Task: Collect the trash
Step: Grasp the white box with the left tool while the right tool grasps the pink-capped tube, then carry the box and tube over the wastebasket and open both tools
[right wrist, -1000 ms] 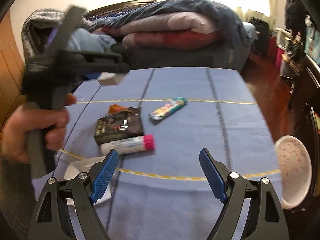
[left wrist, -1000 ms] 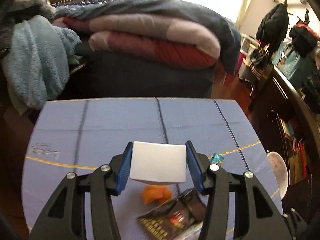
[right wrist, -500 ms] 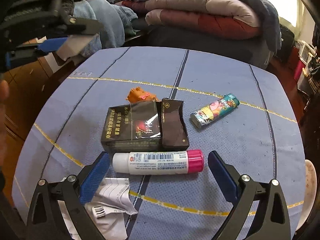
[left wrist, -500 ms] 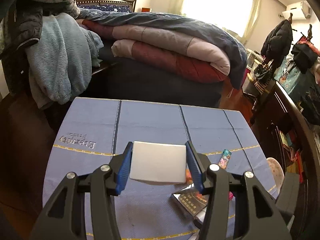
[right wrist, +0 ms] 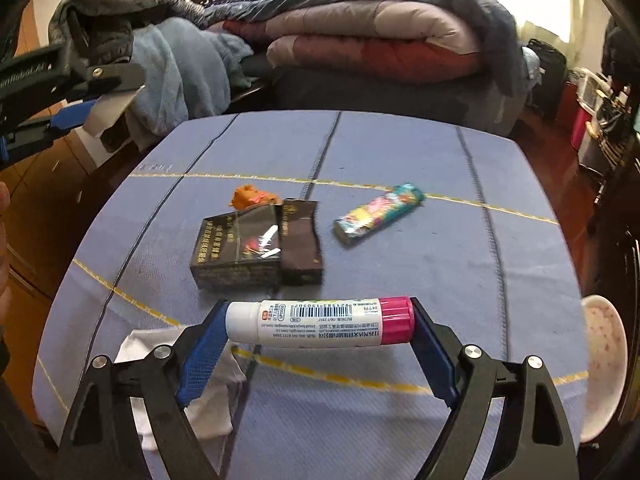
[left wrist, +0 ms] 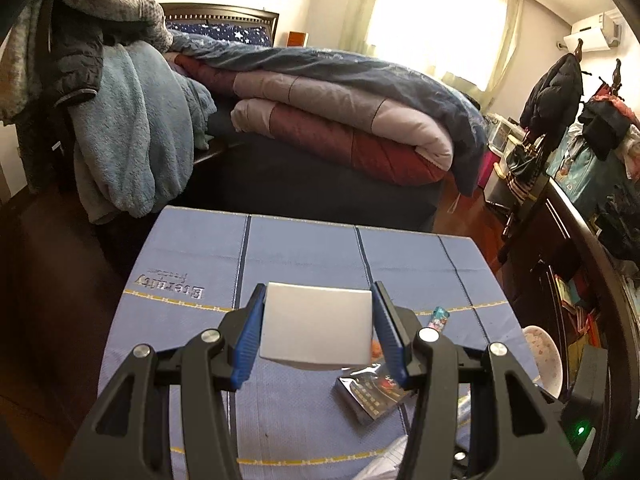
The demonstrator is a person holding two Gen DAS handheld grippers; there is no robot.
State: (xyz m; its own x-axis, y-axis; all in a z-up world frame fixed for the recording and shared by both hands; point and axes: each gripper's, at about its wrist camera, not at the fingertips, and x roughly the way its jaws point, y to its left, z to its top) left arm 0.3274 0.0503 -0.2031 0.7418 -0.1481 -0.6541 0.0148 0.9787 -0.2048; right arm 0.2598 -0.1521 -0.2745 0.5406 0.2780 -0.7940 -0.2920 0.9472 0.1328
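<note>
My left gripper [left wrist: 318, 330] is shut on a small white box [left wrist: 316, 326] and holds it above the blue-clothed table [left wrist: 200, 248]; it shows at the far left of the right wrist view [right wrist: 76, 114]. My right gripper [right wrist: 318, 326] has its blue pads at the two ends of a white glue stick with a pink cap [right wrist: 320, 322], touching them. Beyond it lie a dark cigarette pack [right wrist: 256, 250], an orange scrap [right wrist: 250, 196] and a colourful lighter [right wrist: 380, 214]. Crumpled white paper [right wrist: 176, 380] lies under my right gripper's left finger.
A pink-speckled white bowl [right wrist: 600, 364] sits at the table's right edge. A bed with folded quilts [left wrist: 340, 120] stands behind the table. Clothes [left wrist: 132, 132] hang at the left. A dark cabinet [left wrist: 580, 260] runs along the right.
My left gripper has lifted and drawn back to the left with the white box. My right gripper has moved forward and closed in on the ends of the glue stick.
</note>
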